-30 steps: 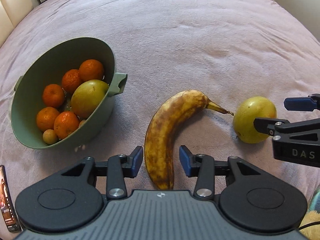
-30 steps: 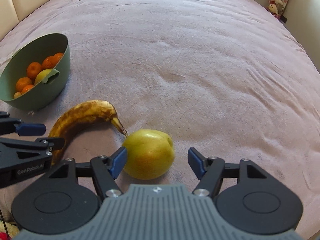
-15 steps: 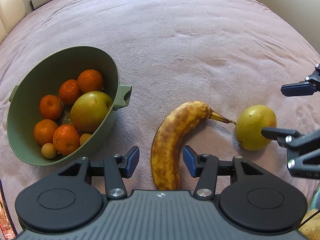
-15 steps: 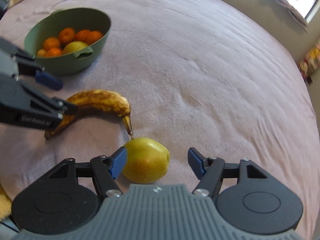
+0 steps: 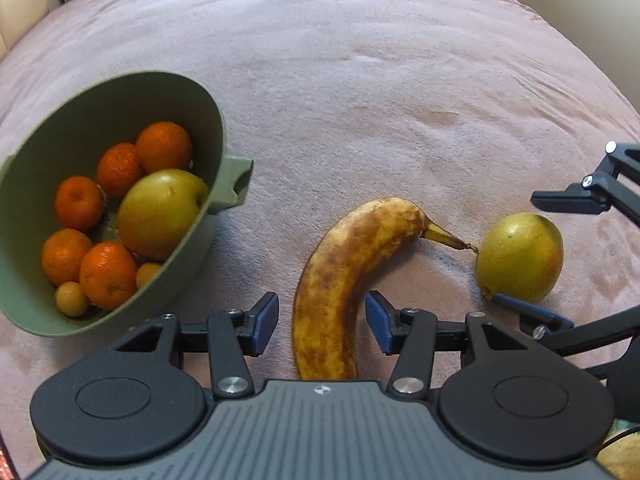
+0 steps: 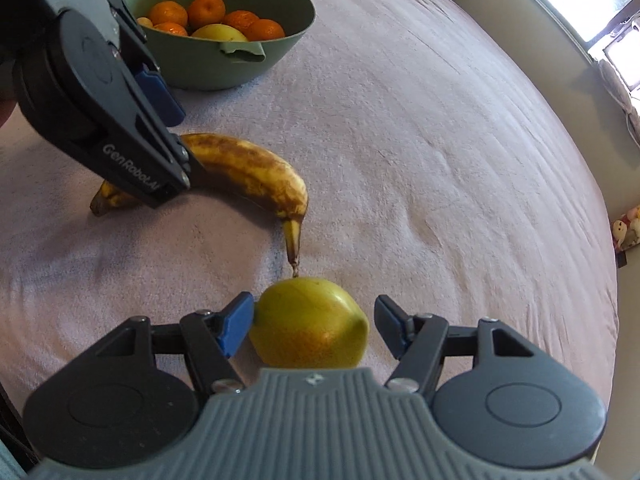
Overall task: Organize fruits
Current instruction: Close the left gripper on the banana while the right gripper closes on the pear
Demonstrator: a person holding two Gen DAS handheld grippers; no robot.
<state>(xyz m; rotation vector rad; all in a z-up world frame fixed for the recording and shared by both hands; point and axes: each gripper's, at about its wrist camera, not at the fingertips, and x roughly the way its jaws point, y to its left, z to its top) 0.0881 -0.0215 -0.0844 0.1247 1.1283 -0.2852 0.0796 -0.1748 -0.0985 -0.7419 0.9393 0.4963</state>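
Here the left hand-held gripper [image 5: 322, 326] straddles the banana [image 5: 344, 280], jaws released, ready to clamp it for the green bowl [image 5: 218, 128]. The right hand-held gripper [image 6: 314, 326] brackets the yellow-green apple [image 6: 308, 326] just beside the banana's stem — one pad close against it, the other apart, so nothing is grasped yet.

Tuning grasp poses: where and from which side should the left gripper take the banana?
Grip the banana across its thick middle, coming from above with one finger on each long side. It lies flat on the blanket, curved, and the open left gripper already straddles its lower half. I'd avoid the thin stem, whose tip looks to touch the apple.
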